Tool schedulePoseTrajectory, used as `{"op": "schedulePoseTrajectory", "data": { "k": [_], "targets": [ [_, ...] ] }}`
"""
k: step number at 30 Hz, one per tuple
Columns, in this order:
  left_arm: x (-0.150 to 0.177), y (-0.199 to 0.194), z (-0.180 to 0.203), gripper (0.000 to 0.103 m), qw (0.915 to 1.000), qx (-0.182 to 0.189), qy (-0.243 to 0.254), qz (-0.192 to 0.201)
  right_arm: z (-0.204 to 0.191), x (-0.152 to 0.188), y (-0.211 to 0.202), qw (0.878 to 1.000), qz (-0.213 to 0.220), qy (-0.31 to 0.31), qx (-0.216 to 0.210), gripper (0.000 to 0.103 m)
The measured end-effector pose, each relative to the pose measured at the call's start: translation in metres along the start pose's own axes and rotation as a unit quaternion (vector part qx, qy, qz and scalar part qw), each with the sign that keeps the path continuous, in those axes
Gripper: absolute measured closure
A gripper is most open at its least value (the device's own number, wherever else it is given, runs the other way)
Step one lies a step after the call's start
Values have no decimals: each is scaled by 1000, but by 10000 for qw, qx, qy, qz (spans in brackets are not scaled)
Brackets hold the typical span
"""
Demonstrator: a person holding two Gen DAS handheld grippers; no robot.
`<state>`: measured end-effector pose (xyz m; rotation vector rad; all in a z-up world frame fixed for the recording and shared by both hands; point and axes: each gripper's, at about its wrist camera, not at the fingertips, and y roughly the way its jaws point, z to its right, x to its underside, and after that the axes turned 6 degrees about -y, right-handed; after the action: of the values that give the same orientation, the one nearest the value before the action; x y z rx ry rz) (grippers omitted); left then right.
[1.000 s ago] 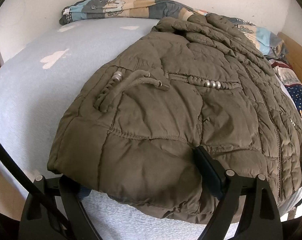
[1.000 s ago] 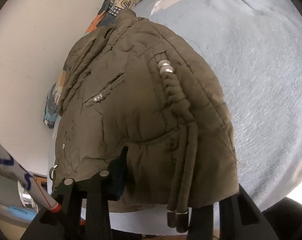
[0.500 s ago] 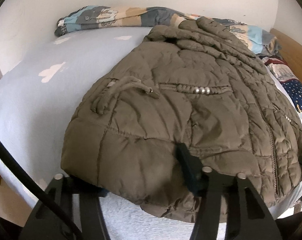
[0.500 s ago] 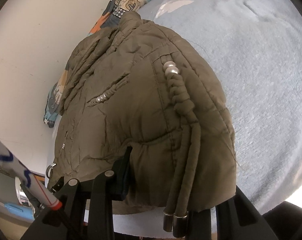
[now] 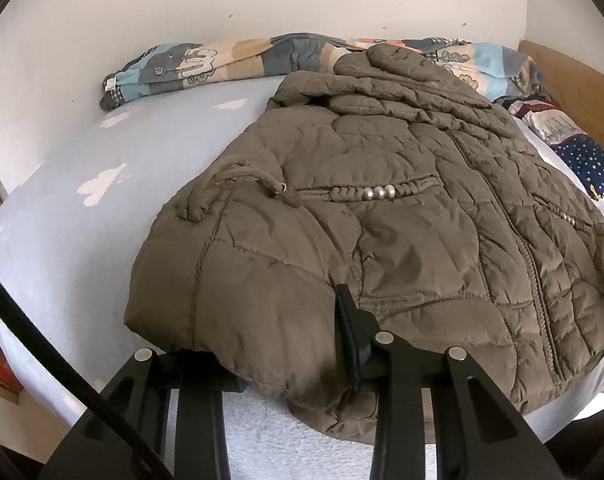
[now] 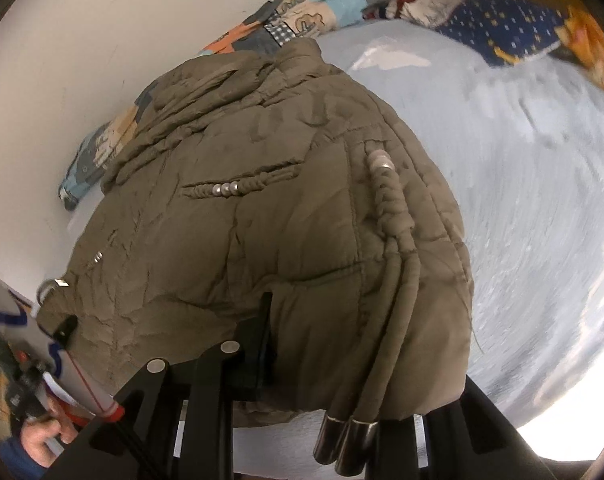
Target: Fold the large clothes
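Olive quilted jacket (image 5: 382, 240) spread on the pale blue bed (image 5: 122, 168), left gripper (image 5: 278, 344) closing on its hem, right gripper (image 6: 366, 344) closing on another hem part (drawcords (image 6: 394, 280) dangling), patterned blanket (image 5: 206, 64) beyond the jacket.

The puffy olive-brown quilted cloth jacket (image 5: 382, 240) looks soft and matt, with shiny silver metal beads (image 5: 378, 192). Under the fingers lies a fuzzy pale-blue cloth bedsheet (image 5: 142, 160).

Left gripper (image 5: 286, 344), right gripper (image 6: 342, 360): black angular fingers, silver round screws; black cable (image 5: 42, 344); blue sleeve (image 6: 10, 456).
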<state>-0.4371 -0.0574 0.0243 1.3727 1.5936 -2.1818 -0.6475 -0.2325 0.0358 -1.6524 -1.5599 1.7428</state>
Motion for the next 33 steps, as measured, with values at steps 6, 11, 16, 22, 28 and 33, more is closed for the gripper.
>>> {"op": "schedulePoseTrajectory", "data": {
  "k": [6, 11, 16, 22, 28, 33],
  "targets": [
    [0, 0, 2, 70, 10000, -39, 68, 27, -11, -1, -3, 9985, 63, -428, 327, 76],
    [1, 1, 3, 70, 9999, -57, 91, 33, -13, 0, -4, 9972, 81, -583, 457, 76],
    [1, 1, 3, 70, 9999, -51, 87, 33, -20, -1, -4, 9951, 114, -771, 605, 76],
    [1, 0, 5, 70, 9998, -83, 144, 65, -26, 0, -5, 9921, 151, -977, 778, 76],
    [1, -1, 5, 71, 9996, -112, 221, 119, -31, 2, -6, 9886, 212, -1175, 912, 76],
    [2, -3, 6, 72, 9994, -133, 272, 158, -33, 1, -8, 9871, 260, -1254, 959, 76]
  ]
}}
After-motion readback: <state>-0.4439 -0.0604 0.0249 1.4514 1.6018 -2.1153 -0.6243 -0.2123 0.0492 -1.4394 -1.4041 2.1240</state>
